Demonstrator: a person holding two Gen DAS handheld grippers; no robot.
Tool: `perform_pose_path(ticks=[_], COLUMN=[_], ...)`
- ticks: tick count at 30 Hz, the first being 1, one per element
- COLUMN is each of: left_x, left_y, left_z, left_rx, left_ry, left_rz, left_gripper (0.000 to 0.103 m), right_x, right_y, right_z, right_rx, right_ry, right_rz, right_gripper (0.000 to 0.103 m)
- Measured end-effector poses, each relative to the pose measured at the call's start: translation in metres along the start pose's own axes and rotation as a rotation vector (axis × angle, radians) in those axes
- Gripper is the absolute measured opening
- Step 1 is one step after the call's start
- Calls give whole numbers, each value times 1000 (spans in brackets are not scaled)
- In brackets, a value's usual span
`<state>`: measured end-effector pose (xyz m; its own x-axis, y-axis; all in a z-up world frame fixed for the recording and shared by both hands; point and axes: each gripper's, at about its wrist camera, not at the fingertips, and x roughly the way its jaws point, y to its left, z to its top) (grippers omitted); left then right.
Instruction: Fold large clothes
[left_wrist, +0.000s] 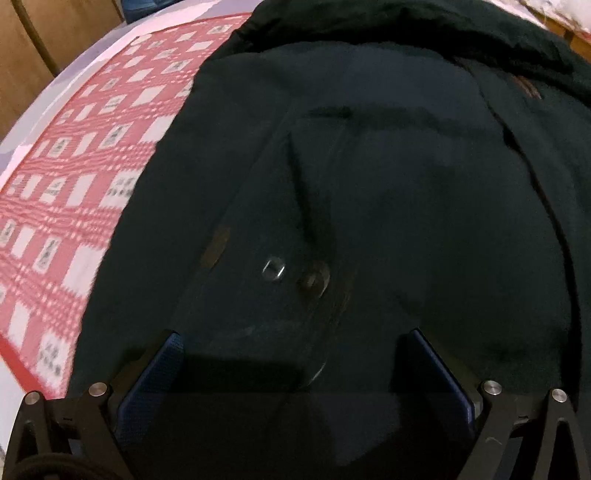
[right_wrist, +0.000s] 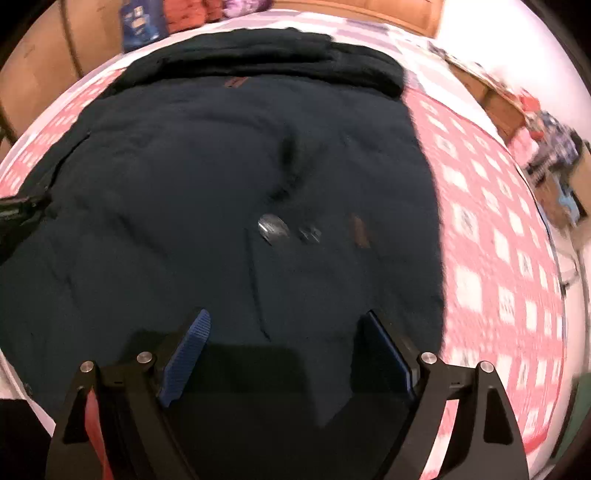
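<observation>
A large dark navy garment (left_wrist: 388, 184) lies spread on a red and white checked cloth (left_wrist: 74, 155); it looks like trousers or a jacket with a metal button (left_wrist: 273, 269) and brown patches. My left gripper (left_wrist: 295, 343) is open just above the garment, blue pads wide apart, nothing between them. In the right wrist view the same garment (right_wrist: 184, 184) fills the middle, with the button (right_wrist: 271, 229) ahead. My right gripper (right_wrist: 286, 332) is open over the garment's near part. The left gripper's black body (right_wrist: 18, 210) shows at the left edge.
The checked cloth (right_wrist: 491, 258) covers a bed or table with a white border (left_wrist: 48, 96). Brown wooden furniture (left_wrist: 33, 40) stands behind. Cluttered boxes and items (right_wrist: 546, 158) sit at the right. Folded fabrics (right_wrist: 192, 14) lie at the far side.
</observation>
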<state>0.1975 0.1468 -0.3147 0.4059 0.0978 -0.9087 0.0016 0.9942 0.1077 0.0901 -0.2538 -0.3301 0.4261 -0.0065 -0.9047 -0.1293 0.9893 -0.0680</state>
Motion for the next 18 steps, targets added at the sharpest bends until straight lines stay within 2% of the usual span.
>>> perform_pose_path(ticks=[6, 9, 11, 13, 18], left_x=[-11, -19, -25, -30, -52], left_y=[31, 43, 46, 42, 24], left_z=[-30, -43, -47, -48, -60], left_rx=[-33, -39, -31, -12, 21], left_ry=[1, -1, -3, -9, -40], left_rz=[29, 46, 43, 52, -17], left_gripper=[100, 101, 100, 100, 100], right_x=[-22, -30, -39, -47, -70], right_y=[-61, -85, -99, -101, -69], right_z=[-49, -69, -82, -89, -92], right_rx=[152, 168, 190, 180, 124], right_ry=[34, 76, 87, 95, 21], right_rz=[-87, -157, -169, -213, -155], right_gripper=[88, 88, 88, 88, 88])
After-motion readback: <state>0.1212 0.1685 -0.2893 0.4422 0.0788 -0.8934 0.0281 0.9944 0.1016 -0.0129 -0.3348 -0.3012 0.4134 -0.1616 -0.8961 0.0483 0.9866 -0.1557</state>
